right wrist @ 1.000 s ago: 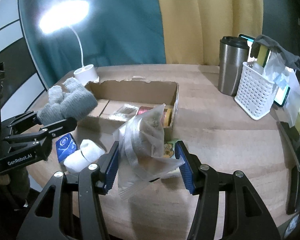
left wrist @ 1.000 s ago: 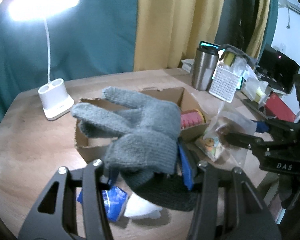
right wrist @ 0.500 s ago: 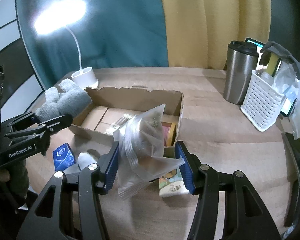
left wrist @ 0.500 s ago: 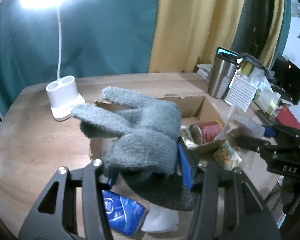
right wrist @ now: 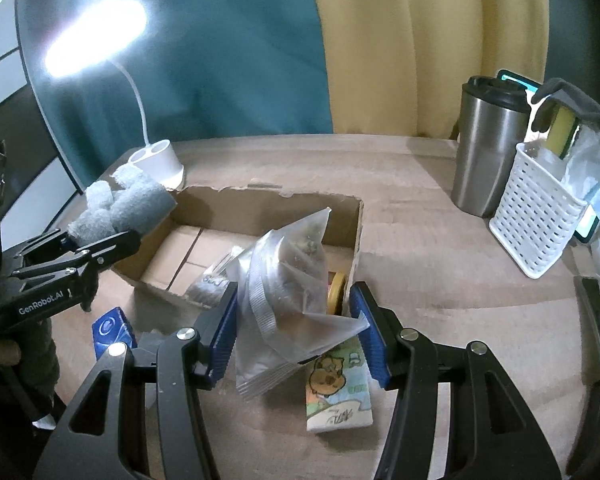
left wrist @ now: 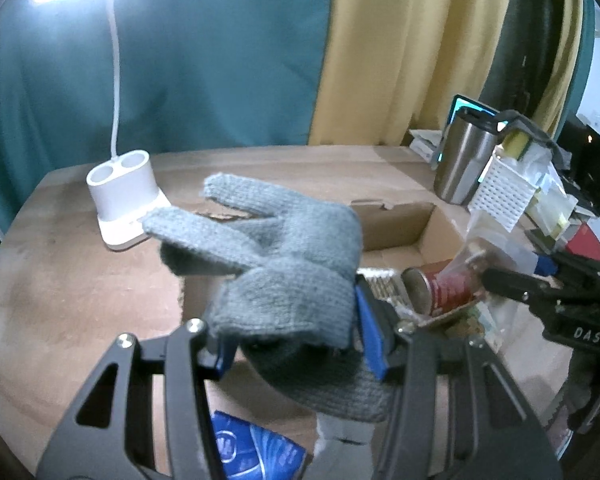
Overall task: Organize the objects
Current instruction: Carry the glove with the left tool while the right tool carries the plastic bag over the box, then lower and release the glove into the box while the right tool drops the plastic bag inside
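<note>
A grey knitted glove, clamped in the left gripper, hung mid-frame over the open brown cardboard box, while the right gripper pinched a clear zip-seal plastic bag at the box's near wall; neither was yet inside. The box held a red tin can and a silvery packet, with sorting seemingly part done: a blue packet and a cartoon-printed tissue pack lay outside, lower frame.

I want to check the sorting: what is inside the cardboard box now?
Inside the cardboard box lie a red can and a silvery packet; the plastic bag covers the rest.
</note>
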A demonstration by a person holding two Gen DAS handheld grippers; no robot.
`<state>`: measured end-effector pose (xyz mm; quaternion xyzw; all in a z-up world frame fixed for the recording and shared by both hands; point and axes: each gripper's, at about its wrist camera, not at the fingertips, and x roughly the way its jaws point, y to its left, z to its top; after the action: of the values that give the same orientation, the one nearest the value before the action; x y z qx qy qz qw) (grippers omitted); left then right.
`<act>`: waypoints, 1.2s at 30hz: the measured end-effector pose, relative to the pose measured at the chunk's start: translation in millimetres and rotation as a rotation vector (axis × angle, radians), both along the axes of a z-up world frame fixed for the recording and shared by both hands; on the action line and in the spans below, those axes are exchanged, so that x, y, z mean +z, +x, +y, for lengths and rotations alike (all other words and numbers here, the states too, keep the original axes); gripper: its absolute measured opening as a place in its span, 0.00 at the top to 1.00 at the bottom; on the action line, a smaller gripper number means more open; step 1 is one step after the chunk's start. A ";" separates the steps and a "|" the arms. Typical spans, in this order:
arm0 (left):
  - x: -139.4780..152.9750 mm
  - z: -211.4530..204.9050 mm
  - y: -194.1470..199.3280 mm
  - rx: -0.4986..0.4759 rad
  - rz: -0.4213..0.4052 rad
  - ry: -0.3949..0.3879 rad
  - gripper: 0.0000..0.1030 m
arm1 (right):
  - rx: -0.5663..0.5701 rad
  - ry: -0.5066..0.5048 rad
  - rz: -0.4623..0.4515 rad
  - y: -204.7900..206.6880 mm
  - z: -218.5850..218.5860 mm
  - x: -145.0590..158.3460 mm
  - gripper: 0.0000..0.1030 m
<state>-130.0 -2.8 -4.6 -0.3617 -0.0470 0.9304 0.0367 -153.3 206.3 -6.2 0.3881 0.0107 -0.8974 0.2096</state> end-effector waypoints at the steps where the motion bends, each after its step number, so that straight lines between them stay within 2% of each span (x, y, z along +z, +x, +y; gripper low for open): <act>1: -1.2 0.0 -2.7 0.002 -0.004 0.000 0.50 | -0.001 -0.002 0.000 -2.1 0.6 0.0 0.44; 25: -42.4 9.8 -45.8 0.021 -0.150 0.004 0.49 | -0.020 -0.044 -0.013 -41.3 -1.8 -3.9 0.44; 28: -44.9 9.0 -47.7 0.020 -0.166 0.025 0.44 | -0.029 -0.052 -0.026 -46.8 -3.2 -5.0 0.44; 34: -45.2 7.4 -47.8 0.015 -0.175 0.044 0.41 | -0.055 -0.065 -0.044 -56.9 -5.8 -4.8 0.43; 36: -43.5 6.8 -46.9 0.015 -0.172 0.055 0.35 | -0.068 -0.071 -0.054 -60.1 -6.2 -5.5 0.40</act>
<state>-177.0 3.9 -48.1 -0.4388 -0.0780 0.8945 0.0354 -213.4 200.1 -11.8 0.4047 -0.0402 -0.8929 0.1931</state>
